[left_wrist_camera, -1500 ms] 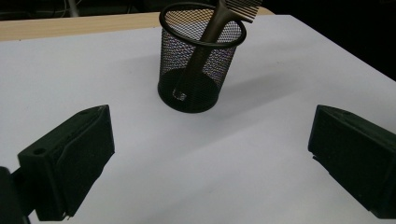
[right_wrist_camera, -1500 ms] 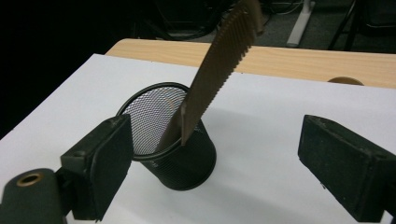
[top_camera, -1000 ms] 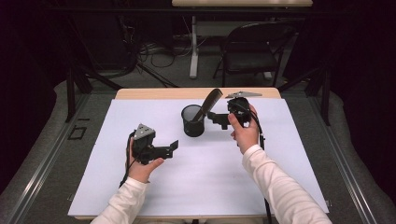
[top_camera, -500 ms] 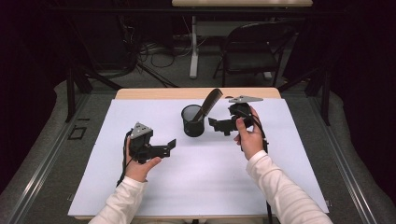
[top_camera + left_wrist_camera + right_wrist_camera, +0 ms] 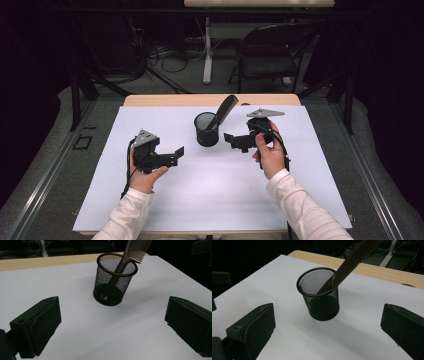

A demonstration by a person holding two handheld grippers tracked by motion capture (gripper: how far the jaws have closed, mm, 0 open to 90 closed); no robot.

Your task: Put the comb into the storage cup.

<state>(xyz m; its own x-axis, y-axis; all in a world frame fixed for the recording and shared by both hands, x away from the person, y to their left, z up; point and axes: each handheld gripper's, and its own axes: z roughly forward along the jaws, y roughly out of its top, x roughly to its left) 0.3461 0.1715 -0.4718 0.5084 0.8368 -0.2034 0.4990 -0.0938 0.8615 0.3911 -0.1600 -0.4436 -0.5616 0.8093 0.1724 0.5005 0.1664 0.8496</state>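
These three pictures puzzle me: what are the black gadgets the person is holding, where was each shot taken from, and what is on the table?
No robot here. A person holds a tool in each hand, a hand-held gripper with two black jaws that open and shut like tongs. The high view looks down from above the person's side of the table: the left hand-held gripper is at its left, the right hand-held gripper at its right. The other two pictures come from small cameras riding on each tool, so the dark blocks at their bottom corners are that tool's own jaws.

On the white sheet that covers the table stands a black mesh cup. A brown comb leans in it, teeth end up, sticking out over the rim.

Nothing is held: both pairs of jaws stand wide open, pointing toward the cup but apart from it.
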